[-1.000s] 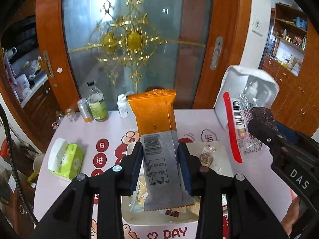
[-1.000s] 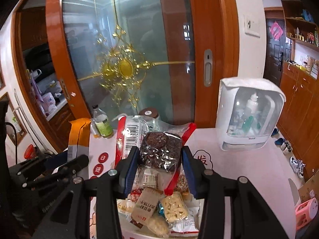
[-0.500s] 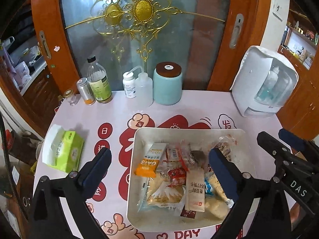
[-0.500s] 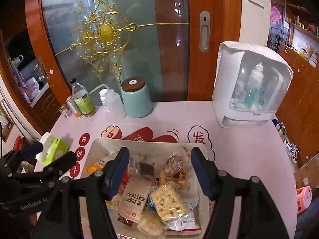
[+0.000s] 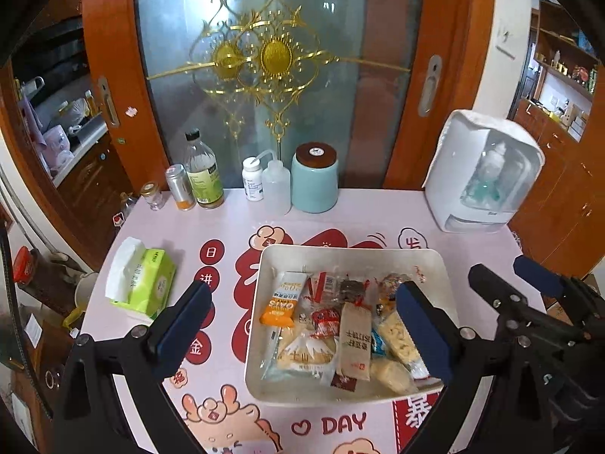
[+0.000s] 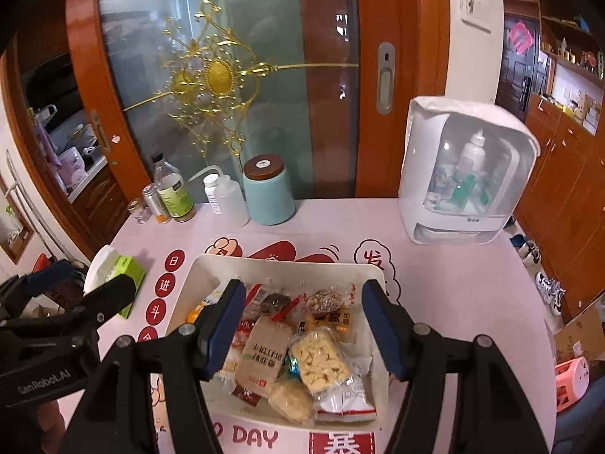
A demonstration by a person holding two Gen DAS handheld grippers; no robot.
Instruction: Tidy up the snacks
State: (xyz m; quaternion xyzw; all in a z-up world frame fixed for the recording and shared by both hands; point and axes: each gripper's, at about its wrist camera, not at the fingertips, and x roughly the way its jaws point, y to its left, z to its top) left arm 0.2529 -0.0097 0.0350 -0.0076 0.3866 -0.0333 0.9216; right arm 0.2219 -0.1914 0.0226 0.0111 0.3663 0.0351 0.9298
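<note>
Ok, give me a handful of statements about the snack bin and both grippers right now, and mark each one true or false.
1. The left gripper is clamped on an orange snack packet. False: it is open and holds nothing; the orange packet lies in the white bin.
2. The right gripper is open above the bin. True.
3. The teal canister stands inside the bin. False: it stands on the table behind the bin, near the door.
4. The green tissue pack sits on the table outside the bin. True.
5. The bin is empty. False: it holds many wrapped snacks.
</note>
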